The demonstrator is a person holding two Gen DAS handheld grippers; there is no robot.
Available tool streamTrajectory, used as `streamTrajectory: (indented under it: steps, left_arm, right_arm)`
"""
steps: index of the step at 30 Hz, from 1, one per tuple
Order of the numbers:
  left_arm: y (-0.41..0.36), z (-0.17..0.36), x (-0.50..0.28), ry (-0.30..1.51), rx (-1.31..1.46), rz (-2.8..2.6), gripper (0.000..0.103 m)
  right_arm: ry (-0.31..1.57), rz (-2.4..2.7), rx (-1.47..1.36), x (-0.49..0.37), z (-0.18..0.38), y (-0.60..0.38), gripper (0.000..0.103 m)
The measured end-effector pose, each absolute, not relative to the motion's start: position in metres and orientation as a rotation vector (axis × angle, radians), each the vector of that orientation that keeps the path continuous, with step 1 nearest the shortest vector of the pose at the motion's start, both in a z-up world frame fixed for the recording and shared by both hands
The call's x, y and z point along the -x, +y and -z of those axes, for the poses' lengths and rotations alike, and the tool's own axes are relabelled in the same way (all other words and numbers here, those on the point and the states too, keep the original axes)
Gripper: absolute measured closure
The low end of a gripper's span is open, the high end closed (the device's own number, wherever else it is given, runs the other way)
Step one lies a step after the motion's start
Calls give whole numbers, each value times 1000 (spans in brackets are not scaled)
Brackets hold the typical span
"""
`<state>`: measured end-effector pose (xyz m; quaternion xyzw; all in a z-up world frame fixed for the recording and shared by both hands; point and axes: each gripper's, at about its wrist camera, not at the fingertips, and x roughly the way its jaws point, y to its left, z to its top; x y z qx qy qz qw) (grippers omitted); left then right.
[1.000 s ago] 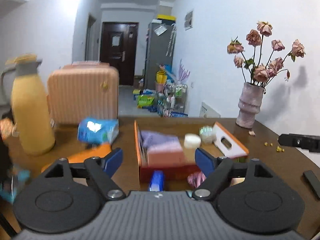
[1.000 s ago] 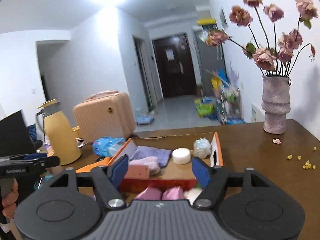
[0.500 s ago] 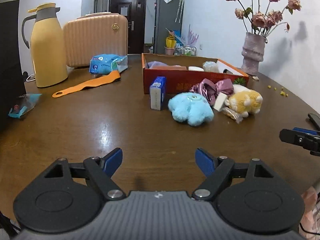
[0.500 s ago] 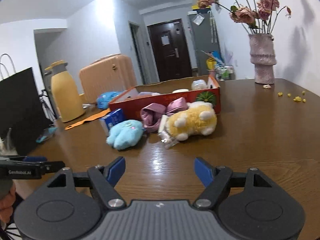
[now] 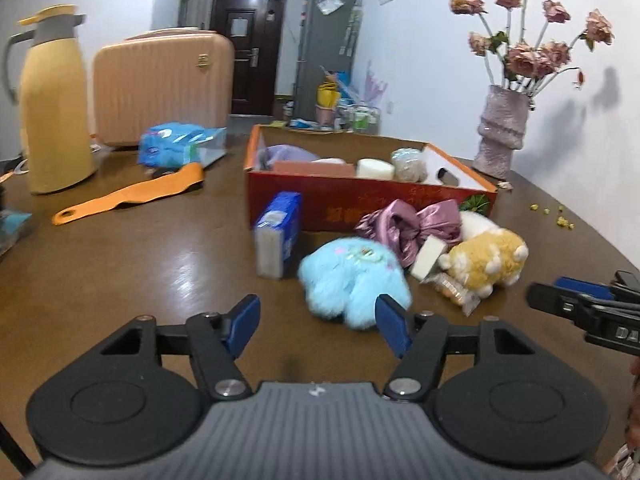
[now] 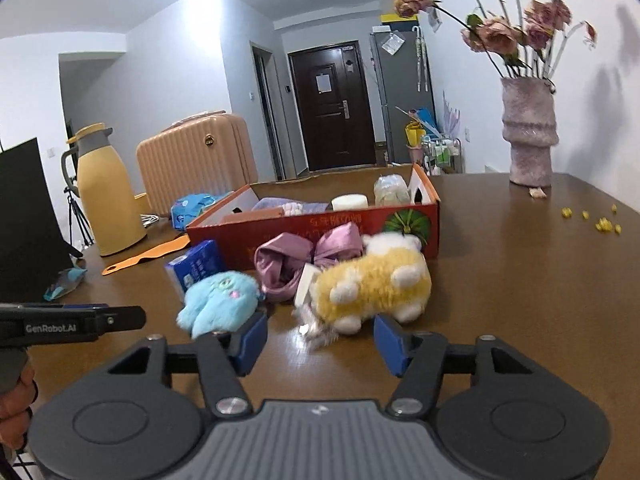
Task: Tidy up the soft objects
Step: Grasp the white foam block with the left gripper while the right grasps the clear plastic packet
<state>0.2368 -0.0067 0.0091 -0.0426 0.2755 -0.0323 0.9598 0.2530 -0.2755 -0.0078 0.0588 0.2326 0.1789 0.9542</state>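
A light blue plush [image 5: 354, 280] lies on the brown table [image 5: 140, 280], just beyond my left gripper [image 5: 318, 324]. Its jaws are closing with only bare table between them. A yellow and white plush [image 6: 372, 284] lies right in front of my right gripper [image 6: 320, 338], whose jaws are also closing and touch nothing. The blue plush [image 6: 220, 300] sits off that gripper's left fingertip. Behind the toys are a purple satin bow [image 5: 404, 224], a blue tissue pack [image 5: 278, 236] and a red cardboard box [image 5: 360, 200] that holds cloths and small items.
A yellow thermos [image 5: 52, 100], a peach suitcase [image 5: 164, 88], a blue wipes packet [image 5: 180, 148] and an orange strap [image 5: 132, 196] stand at the back left. A vase of dried roses [image 5: 504, 132] and yellow crumbs [image 5: 560, 220] are at the right. A black bag [image 6: 28, 224] stands at the left.
Both grippers have sunk toward the table and come closer to the plush toys. The jaws of both stand narrower than half a second ago.
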Motion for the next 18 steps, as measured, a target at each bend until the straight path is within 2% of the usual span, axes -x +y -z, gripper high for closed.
streamTrajectory:
  steps: [3,8,12,14,15,18]
  left_arm:
    - [-16,-8,-255,560,77,111,45]
    - [-36,-10,-282,573,63,210,56]
    - [-63,-6,-305,590,33,301,57]
    - [-76,-1,-322,604,8,321,58]
    - [-82,2,-332,610,-2,318,60]
    - [-90,7,-359,644,-2,312,65]
  right_arm:
    - [493,-394,-98,-274,8,-265,62]
    - [561,-408,-9,-304,25,-236,63]
    - [599,-407,30,-321,37,-224,66]
    - [622,-419,39,-326,41,-220,71]
    - [639,-420,44,-328,43,-220,79]
    - [636,-433,34,-323,44,-227,80]
